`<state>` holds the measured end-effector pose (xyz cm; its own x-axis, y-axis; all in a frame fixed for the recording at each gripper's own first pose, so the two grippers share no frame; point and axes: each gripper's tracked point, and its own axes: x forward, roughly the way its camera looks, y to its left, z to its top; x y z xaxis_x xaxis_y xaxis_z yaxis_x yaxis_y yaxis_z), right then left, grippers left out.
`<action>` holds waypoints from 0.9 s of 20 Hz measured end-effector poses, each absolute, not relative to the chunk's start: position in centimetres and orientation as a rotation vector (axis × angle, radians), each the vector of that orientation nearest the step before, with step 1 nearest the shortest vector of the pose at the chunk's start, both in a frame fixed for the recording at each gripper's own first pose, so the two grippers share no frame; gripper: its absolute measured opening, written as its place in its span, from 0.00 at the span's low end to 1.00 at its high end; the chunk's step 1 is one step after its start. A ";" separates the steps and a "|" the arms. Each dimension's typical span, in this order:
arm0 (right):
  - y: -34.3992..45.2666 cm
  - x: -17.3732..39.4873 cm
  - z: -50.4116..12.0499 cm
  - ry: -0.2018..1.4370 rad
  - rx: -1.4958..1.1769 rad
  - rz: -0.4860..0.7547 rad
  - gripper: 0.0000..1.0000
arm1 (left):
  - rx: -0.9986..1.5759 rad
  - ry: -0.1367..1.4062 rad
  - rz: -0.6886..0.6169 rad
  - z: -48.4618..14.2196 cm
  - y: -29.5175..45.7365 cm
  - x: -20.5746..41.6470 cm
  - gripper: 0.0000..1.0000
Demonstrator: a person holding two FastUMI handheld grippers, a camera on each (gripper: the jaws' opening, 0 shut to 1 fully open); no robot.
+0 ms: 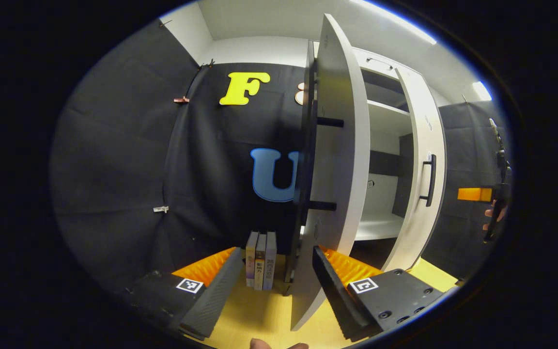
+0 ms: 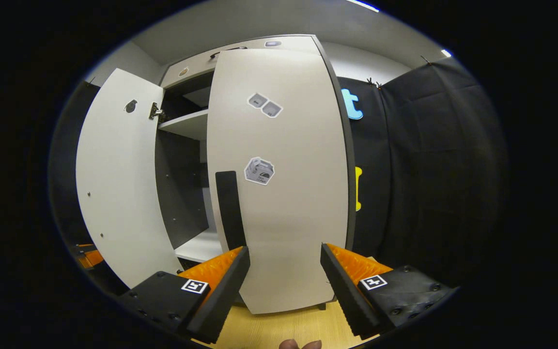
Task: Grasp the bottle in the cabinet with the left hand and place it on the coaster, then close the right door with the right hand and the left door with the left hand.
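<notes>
Both doors stood open, no bottle seen on the shelves. Left gripper (image 1: pixel 273 286) fingers spread at left door (image 1: pixel 337 160) edge; right gripper (image 2: pixel 284 286) spread before right door (image 2: pixel 284 194). Doors looked stiff, light, smooth; push the flat panel.

Three books (image 1: pixel 261 260) stand upright, side by side, on the yellow wooden table (image 1: pixel 240 315), just beside the black cloth wall (image 1: pixel 124 160). Small clips (image 1: pixel 161 209) pin the cloth. A long ceiling light (image 1: pixel 395 22) glows up high.

Bright ceiling strip lights (image 1: pixel 395 22) glare overhead; the black cloth walls stay dim, and fisheye distortion bends the white cabinet doors (image 2: pixel 279 179).
</notes>
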<state>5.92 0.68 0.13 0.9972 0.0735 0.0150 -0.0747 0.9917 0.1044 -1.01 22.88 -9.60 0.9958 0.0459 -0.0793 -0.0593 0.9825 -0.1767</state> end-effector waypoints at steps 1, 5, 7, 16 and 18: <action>0.4 5.4 0.2 -0.016 0.110 0.071 0.98 | -0.201 0.080 0.053 -9.6 22.5 -1.0 0.94; -0.7 4.2 0.0 -0.013 0.100 0.075 0.98 | -0.211 0.084 0.039 -9.5 21.8 -0.9 0.94; -1.1 3.9 -0.3 -0.008 0.084 0.079 0.98 | -0.206 0.087 0.022 -9.4 20.3 -0.5 0.94; -3.0 2.6 -1.4 0.012 0.055 0.095 0.98 | -0.160 0.090 -0.066 -9.0 12.4 1.3 0.93; -3.7 2.4 -1.6 0.013 0.050 0.089 0.98 | -0.142 0.092 -0.087 -8.9 11.0 2.1 0.93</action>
<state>2.36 -3.74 -1.63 0.9960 0.0891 -0.0106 -0.0885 0.9948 0.0501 2.05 11.01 -8.91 0.9920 -0.0934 -0.0848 0.0804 0.9861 -0.1453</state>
